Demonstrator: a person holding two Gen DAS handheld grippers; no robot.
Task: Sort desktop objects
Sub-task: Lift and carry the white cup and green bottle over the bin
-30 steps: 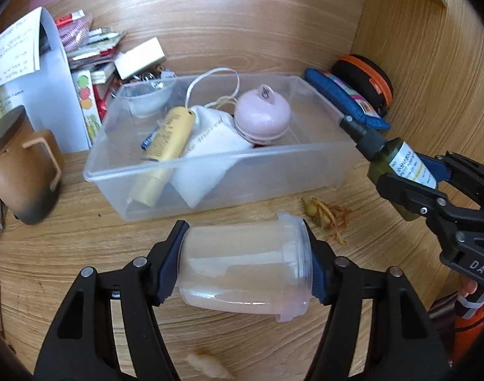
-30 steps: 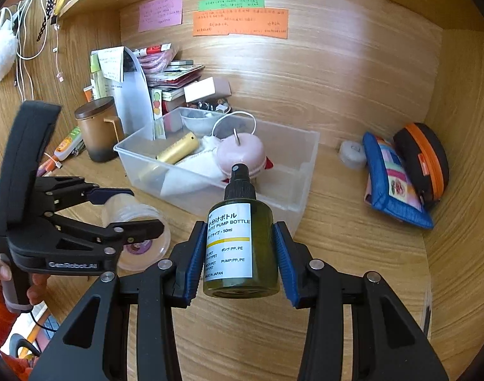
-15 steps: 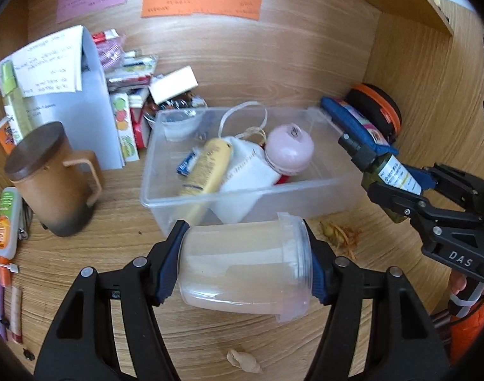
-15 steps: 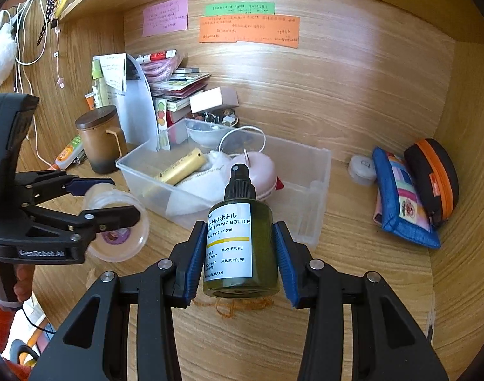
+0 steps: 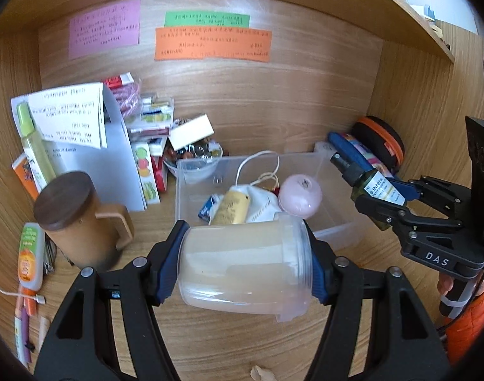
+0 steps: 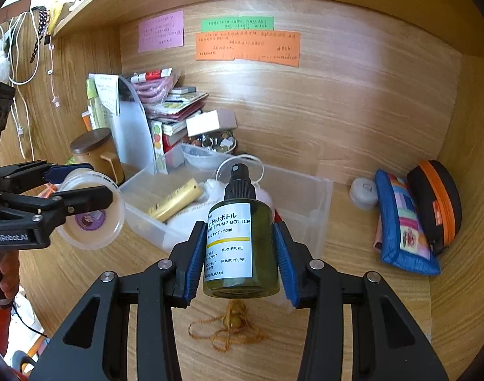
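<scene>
Wooden desk in a walled alcove formed the work surface, with coloured notes on the back panel; the clear bin stood near the middle and serves as the landmark below.

Left gripper was clamped on a clear jar, held sideways by its two ends, in front of the bin and off the desk; right gripper was clamped on a green spray bottle, upright, just in front of the bin's right half and clear of the desk; the bin already held a gold tube, a white pouch and a pink round case.

Risks noted, as judgements:
- The jar was pinched end to end on smooth plastic; a tilt or jolt could let it slide out and roll, and its lid might give under the squeeze.
- The bottle was gripped on its glossy label; it could twist or slip if swung quickly.
- Both loads sat close together before the bin; lowering them at once could knock tool against tool or catch the front rim.
- The bin's left half was crowded; a dropped jar could land on the pouch and tip out.
- A tangle of thread lay on the desk in front of the bin, below the bottle; it could snag a finger.
- The lidded mug, left of the bin, stood within reach of a wide left swing.
</scene>
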